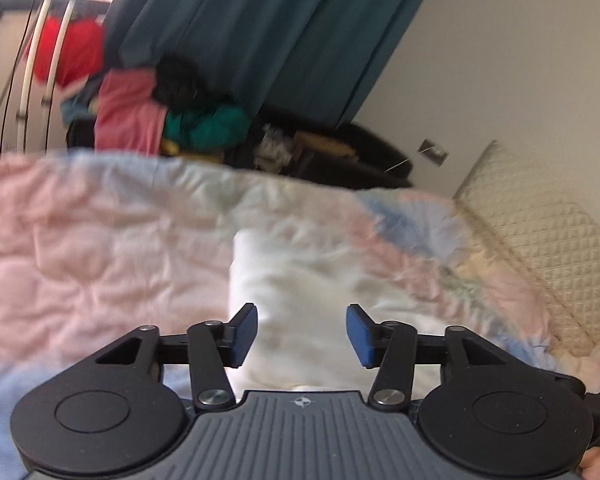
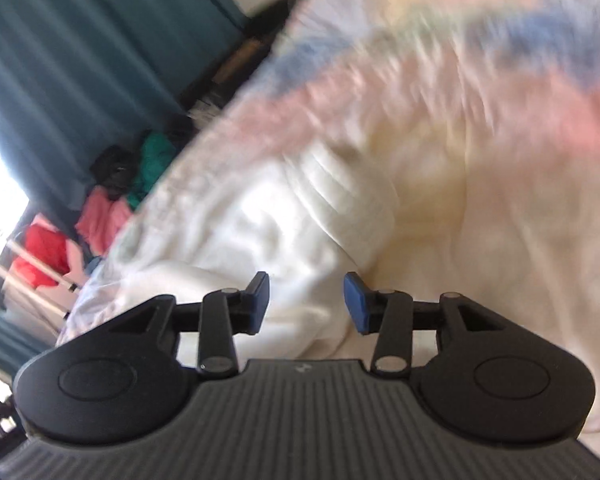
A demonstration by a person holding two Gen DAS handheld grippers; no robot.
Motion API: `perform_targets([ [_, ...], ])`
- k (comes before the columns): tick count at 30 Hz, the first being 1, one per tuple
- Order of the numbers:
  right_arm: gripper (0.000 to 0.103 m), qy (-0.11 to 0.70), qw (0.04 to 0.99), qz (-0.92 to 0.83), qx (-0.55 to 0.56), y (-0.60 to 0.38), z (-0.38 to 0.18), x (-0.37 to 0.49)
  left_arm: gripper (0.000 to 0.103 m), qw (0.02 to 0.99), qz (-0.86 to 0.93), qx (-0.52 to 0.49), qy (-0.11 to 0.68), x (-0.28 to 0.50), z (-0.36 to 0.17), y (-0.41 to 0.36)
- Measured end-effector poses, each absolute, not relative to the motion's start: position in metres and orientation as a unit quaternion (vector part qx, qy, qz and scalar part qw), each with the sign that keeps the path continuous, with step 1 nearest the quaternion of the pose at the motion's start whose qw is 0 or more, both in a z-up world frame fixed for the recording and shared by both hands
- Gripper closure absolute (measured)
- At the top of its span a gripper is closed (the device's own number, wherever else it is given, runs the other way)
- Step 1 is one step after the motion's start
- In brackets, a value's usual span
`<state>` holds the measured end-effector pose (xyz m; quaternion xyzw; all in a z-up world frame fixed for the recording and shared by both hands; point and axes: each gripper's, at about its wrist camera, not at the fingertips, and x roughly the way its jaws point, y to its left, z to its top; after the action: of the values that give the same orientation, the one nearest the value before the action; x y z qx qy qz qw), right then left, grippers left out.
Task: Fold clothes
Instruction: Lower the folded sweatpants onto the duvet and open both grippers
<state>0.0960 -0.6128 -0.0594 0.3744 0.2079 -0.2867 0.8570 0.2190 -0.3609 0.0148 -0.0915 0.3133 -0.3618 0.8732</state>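
Left gripper (image 1: 302, 334) had its jaws partly open, nothing pinched, hovering low over the white garment (image 1: 296, 280), probably lining up a grab. That garment lay crumpled on the pastel quilt (image 1: 100, 240), clothes pile (image 1: 140, 112) far back. Right gripper (image 2: 306, 304) was likewise parted and empty above the same white cloth. Blur smeared the edges, so I couldn't tell sleeves from hem.

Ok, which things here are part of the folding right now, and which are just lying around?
In the job:
white garment
left gripper
right gripper

Lying about:
pastel bedspread
heap of clothes
teal curtain
quilted cream panel
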Motion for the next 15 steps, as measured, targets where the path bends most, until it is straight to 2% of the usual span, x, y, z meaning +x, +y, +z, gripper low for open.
perform_targets([
  [2, 0.058, 0.203, 0.874, -0.276, 0.343, -0.600, -0.029, 0.082, 0.043, 0.881, -0.362, -0.071, 0.295, 0.194, 0.045, -0.359],
  [3, 0.058, 0.199, 0.883, -0.272, 0.328, -0.593, -0.015, 0.074, 0.036, 0.885, -0.361, -0.060, 0.287, 0.181, 0.057, -0.358],
  [4, 0.058, 0.194, 0.891, -0.265, 0.314, -0.586, 0.000, 0.066, 0.024, 0.890, -0.359, -0.048, 0.278, 0.166, 0.070, -0.356],
  [6, 0.058, 0.184, 0.907, -0.245, 0.288, -0.574, 0.027, 0.049, 0.013, 0.899, -0.355, -0.029, 0.255, 0.136, 0.092, -0.351],
  [9, 0.048, 0.171, 0.924, -0.224, 0.258, -0.550, 0.058, 0.019, 0.000, 0.906, -0.354, -0.005, 0.231, 0.093, 0.116, -0.342],
  [11, 0.027, 0.161, 0.935, -0.210, 0.237, -0.532, 0.076, 0.000, 0.000, 0.910, -0.352, 0.007, 0.220, 0.066, 0.126, -0.333],
  [13, 0.015, 0.149, 0.947, -0.197, 0.207, -0.512, 0.089, -0.018, 0.000, 0.912, -0.349, 0.014, 0.214, 0.042, 0.134, -0.321],
  [15, 0.016, 0.140, 0.957, -0.189, 0.167, -0.490, 0.099, -0.033, 0.000, 0.915, -0.344, 0.012, 0.210, 0.022, 0.139, -0.305],
])
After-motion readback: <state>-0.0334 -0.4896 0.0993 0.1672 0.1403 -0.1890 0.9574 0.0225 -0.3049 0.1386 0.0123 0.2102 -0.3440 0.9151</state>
